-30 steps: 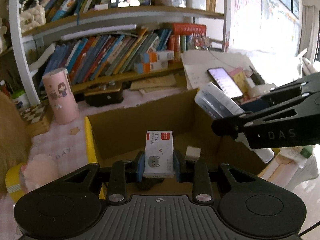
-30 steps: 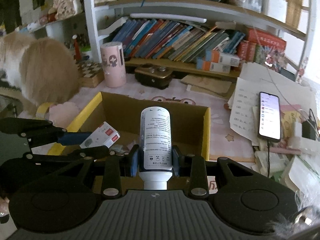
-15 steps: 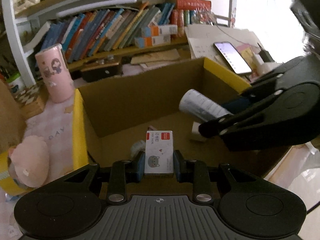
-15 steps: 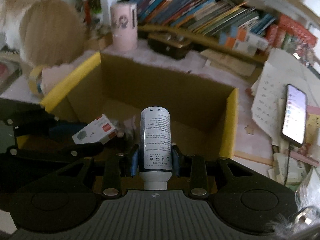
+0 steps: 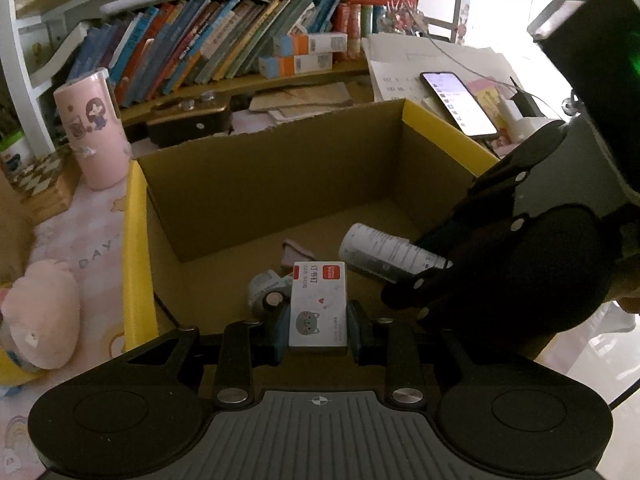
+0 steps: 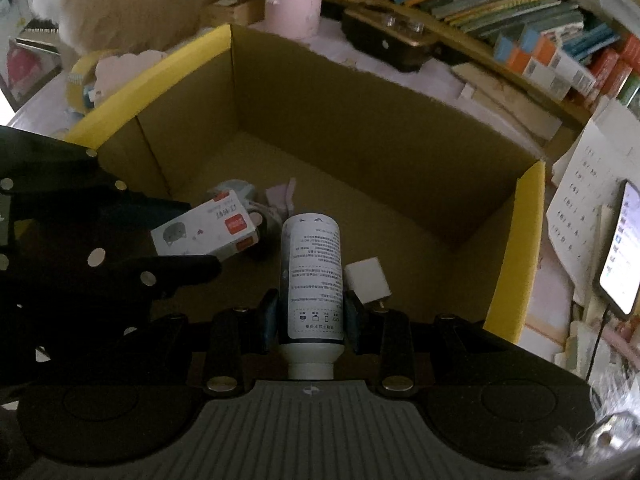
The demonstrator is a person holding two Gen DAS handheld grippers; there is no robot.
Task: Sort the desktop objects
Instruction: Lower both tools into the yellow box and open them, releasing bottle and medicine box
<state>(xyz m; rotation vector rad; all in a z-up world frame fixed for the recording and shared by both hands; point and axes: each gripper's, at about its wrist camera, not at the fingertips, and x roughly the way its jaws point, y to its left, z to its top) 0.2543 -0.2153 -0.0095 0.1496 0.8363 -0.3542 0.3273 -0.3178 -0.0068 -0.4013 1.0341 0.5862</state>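
Note:
Both grippers reach down into a brown cardboard box with yellow flaps (image 5: pixel 136 216) (image 6: pixel 528 240). My left gripper (image 5: pixel 319 326) is shut on a small white staple box with a red label and a cat drawing (image 5: pixel 319 306) (image 6: pixel 204 232). My right gripper (image 6: pixel 314 316) is shut on a white bottle with printed text (image 6: pixel 314 276) (image 5: pixel 384 254), its cap toward the camera. On the box floor lie a white cube-shaped charger (image 6: pixel 368 280), a roll-like object (image 5: pixel 266 292) and a pale pink scrap (image 5: pixel 294 250).
A pink cartoon tumbler (image 5: pixel 94 128) stands behind the box beside a dark case (image 5: pixel 188 120). Books fill the shelf (image 5: pixel 224 44). A lit phone (image 5: pixel 458 102) lies on papers at right. A pink plush (image 5: pixel 40 316) and a tape roll (image 6: pixel 82 76) sit left of the box; a furry animal (image 6: pixel 132 0) is behind.
Both grippers have sunk from above the box rim into the box, tilting further downward. The bottle and the staple box stay gripped and now hang close above the box floor.

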